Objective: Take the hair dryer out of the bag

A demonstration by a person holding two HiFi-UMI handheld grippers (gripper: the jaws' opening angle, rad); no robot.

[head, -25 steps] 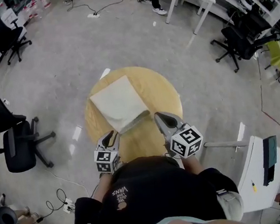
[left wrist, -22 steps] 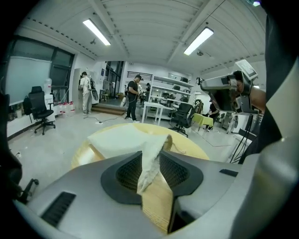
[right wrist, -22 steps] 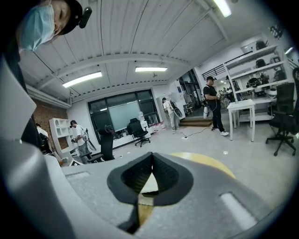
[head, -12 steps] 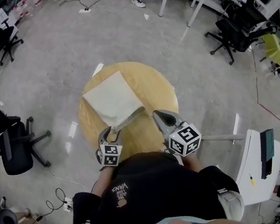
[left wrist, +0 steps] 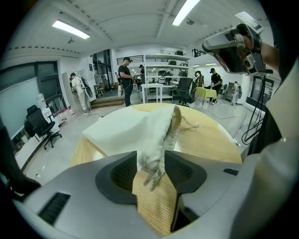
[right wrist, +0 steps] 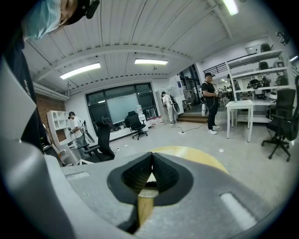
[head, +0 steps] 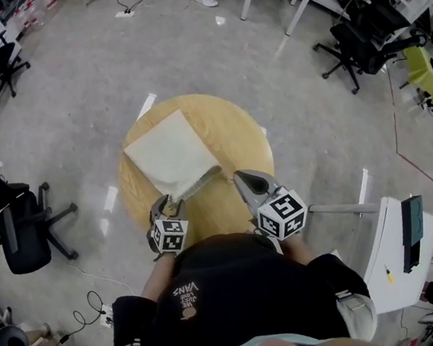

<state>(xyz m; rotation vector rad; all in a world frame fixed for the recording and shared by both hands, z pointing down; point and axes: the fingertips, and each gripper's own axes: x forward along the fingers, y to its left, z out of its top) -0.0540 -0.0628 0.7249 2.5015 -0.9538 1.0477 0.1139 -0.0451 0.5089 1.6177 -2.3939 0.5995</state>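
Compared with one second ago, the left gripper [head: 169, 204] has come down and forward to the lower left end of the bag [head: 168, 152]. Before, its tips stood a little short of the cloth. Its jaws have just been opening, and now they stand wide apart. The head view has also shifted a little, so the round wooden table [head: 236, 138] sits slightly higher and more to the left in the frame. The right gripper [head: 243, 179] has hardly changed its place. Its jaws are pressed together with nothing between them.

The bag is pale cloth and lies flat on the upper left part of the table top. Its grey open edge points to the lower right of the head view. In the left gripper view, the frayed near corner [left wrist: 154, 170] of the bag hangs in the gap between the two wide jaws, and the pads do not squeeze it. The rest of the bag stretches away from this gripper toward the upper centre of that view. The right gripper's tip is near the right end of the bag's edge but apart from it, over bare wood. The hair dryer itself shows in no view.
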